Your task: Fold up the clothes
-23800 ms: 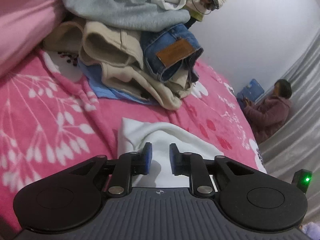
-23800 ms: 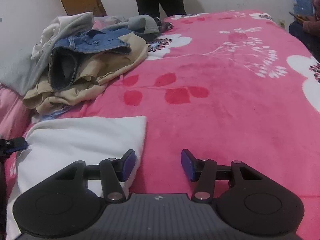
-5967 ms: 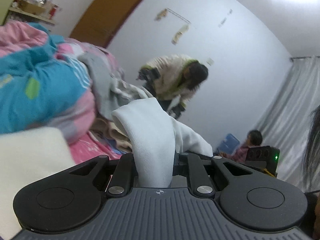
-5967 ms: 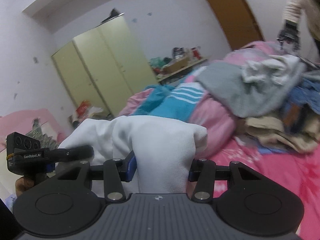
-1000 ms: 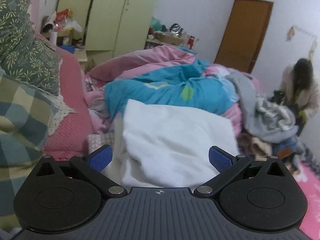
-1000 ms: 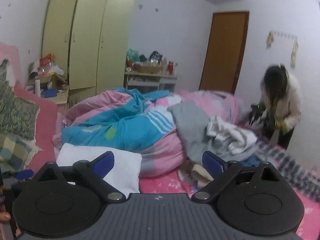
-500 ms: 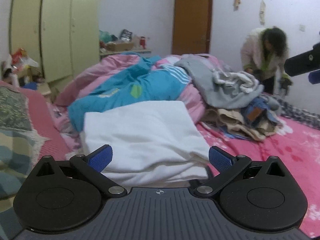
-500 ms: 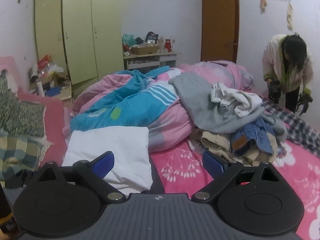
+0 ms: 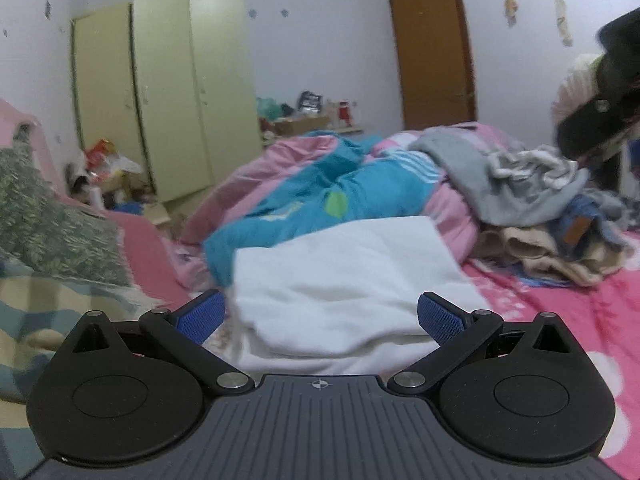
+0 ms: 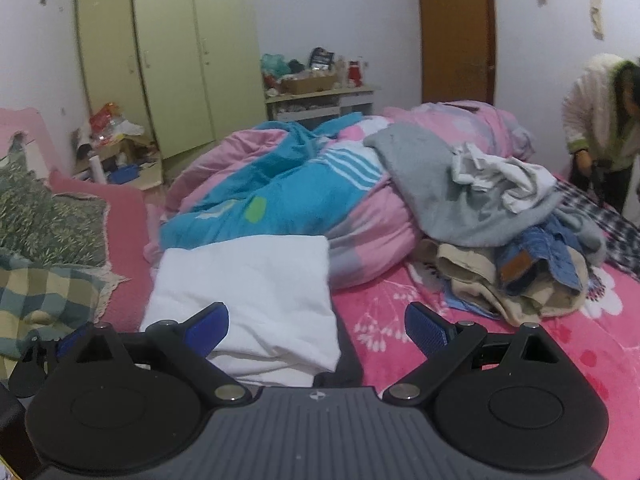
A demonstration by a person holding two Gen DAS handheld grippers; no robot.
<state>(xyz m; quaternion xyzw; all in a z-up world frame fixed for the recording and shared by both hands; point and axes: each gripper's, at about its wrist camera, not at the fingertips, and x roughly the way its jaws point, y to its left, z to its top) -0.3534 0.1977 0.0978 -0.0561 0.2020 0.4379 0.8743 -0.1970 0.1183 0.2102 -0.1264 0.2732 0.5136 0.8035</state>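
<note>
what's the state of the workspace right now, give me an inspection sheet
Surface: bed under a pink floral blanket.
Job's things: folded white garment lies flat near the bed's edge; unfolded clothes pile with jeans, beige and grey pieces sits apart to its right.
Clutter: bunched blue and pink duvet behind the garment; cushions at left.
Grippers: left gripper open and empty; right gripper open and empty.
Cables: nothing seen.
Surroundings: green wardrobe, brown door, cluttered shelf, a person standing at far right.
</note>
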